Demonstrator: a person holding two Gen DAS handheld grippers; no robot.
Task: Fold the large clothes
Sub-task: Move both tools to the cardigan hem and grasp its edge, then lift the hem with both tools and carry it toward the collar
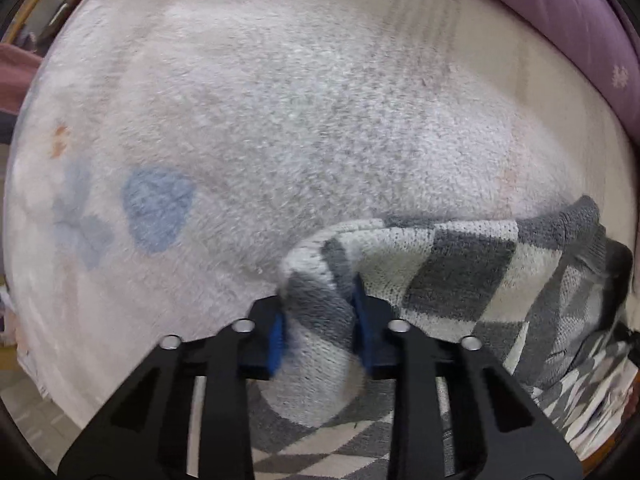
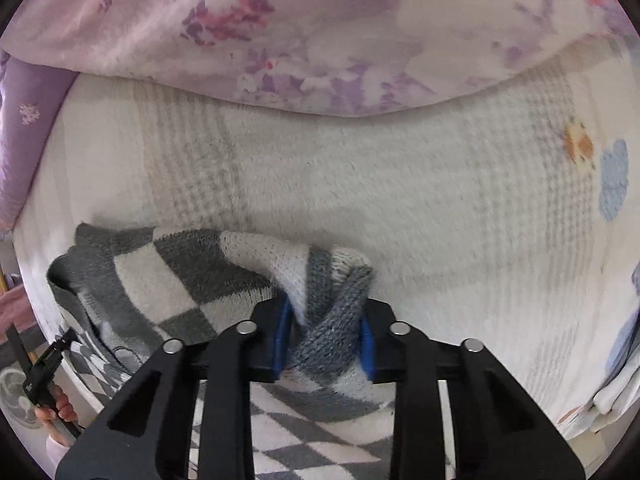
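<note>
A grey-and-white checkered knit sweater [image 1: 460, 264] lies on a white fluffy blanket [image 1: 280, 120]. My left gripper [image 1: 320, 316] points down at the sweater's left end, and its blue pads [image 1: 277, 336] pinch a bunched fold of the knit. In the right wrist view the same sweater [image 2: 160, 276] stretches off to the left. My right gripper [image 2: 326, 328] is shut on a twisted grey and white fold at the sweater's right end. The rest of the sweater hangs below both grippers, partly hidden by the black fingers.
A purple quilt [image 1: 560, 12] borders the blanket at the upper right. A pink floral blanket [image 2: 320, 32] lies along the far side of the bed. At the lower left a person's hand [image 2: 60, 408] holds a black tool, with a small fan [image 2: 16, 400] beside it.
</note>
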